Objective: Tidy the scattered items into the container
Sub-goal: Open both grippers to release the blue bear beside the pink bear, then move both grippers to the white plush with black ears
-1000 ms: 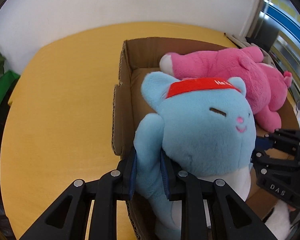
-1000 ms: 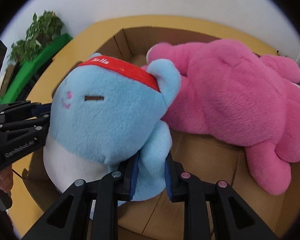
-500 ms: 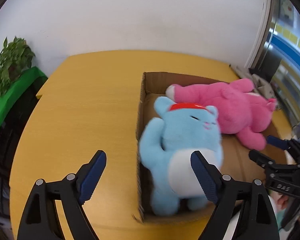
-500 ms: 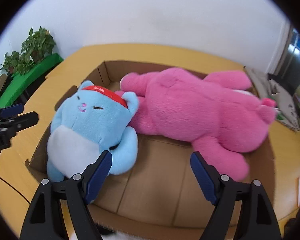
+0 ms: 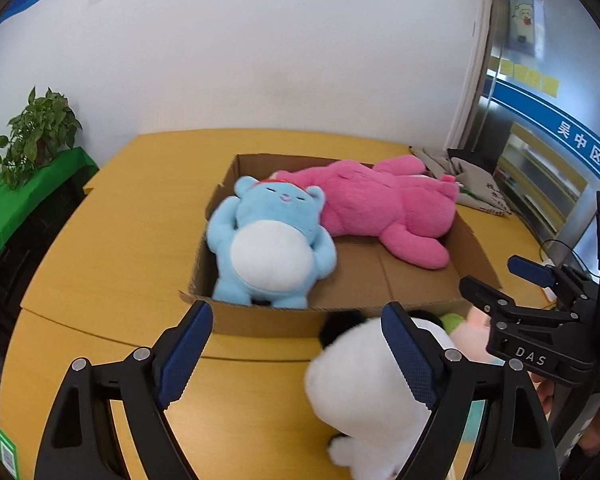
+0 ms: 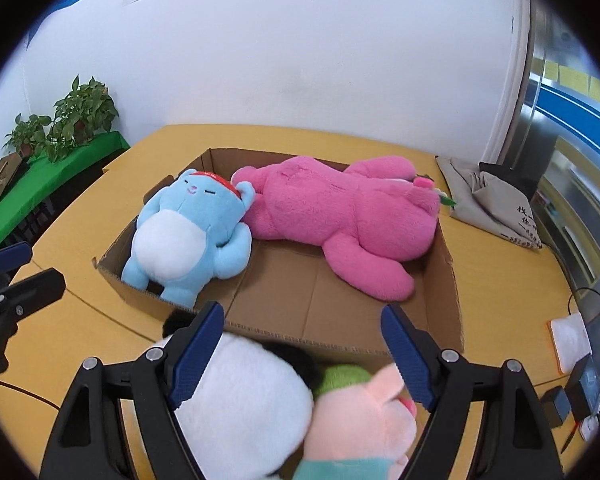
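Observation:
A cardboard box [image 5: 260, 320] [image 6: 340, 334] stands on the yellow table. In it lie a blue plush cat [image 5: 270, 240] [image 6: 188, 228] at the left and a large pink plush bear [image 5: 380, 208] [image 6: 340, 216] at the back. A white plush panda [image 5: 364, 392] [image 6: 236, 400] and a pink plush pig [image 5: 474, 340] [image 6: 364, 412] lie on the table in front of the box. My left gripper [image 5: 296, 352] is open and empty above the panda's left side. My right gripper [image 6: 300, 352] is open and empty above the panda and pig; it also shows in the left wrist view [image 5: 496, 280].
A grey cloth bag [image 6: 488, 196] [image 5: 468, 184] lies on the table right of the box. Potted plants [image 6: 72, 120] stand on a green shelf at the left. Cables and small devices [image 6: 576, 392] lie at the table's right edge. A white wall is behind.
Both grippers let go of the blue cat's arms, opened wide and pulled back and up. The cat now lies in the box. The panda and pig have come into view below.

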The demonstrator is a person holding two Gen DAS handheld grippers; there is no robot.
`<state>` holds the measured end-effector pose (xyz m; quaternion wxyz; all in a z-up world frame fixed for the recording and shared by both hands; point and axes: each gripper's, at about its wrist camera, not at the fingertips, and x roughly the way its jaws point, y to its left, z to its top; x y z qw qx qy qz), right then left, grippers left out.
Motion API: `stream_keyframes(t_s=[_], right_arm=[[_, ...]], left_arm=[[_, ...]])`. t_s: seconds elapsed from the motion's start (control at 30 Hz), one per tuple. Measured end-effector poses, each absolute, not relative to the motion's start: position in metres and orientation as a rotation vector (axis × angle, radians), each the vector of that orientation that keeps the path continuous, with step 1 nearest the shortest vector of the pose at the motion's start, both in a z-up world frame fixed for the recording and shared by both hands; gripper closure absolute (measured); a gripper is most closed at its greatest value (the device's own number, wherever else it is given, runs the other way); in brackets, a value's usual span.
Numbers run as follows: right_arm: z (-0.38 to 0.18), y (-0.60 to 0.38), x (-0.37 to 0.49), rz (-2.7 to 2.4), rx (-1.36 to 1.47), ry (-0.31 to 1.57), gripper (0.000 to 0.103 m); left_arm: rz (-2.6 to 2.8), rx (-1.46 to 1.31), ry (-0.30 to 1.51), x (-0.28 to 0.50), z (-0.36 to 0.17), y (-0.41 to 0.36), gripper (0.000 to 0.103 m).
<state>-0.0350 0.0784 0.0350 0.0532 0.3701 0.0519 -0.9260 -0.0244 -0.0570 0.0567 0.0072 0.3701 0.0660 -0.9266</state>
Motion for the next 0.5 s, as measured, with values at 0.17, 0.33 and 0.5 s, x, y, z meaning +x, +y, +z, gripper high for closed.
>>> stream_keyframes(t_s=[0.17, 0.33, 0.5], right_arm=[[0.040, 0.090, -0.019, -2.827, 1.108, 0.145, 0.022], [0.043, 0.097, -0.014, -2.837, 1.100, 0.126, 0.022], [0.041, 0.096, -0.014, -2.834, 1.104, 0.125, 0.022]], left_arm=[[-2.908, 1.176, 0.217, -0.013, 0.056, -0.039, 0.013], [-2.913, 1.184, 0.206, -0.008, 0.056, -0.031, 0.013], [-2.918, 1.192, 0.188, -0.008, 0.055, -0.027, 0.013]])
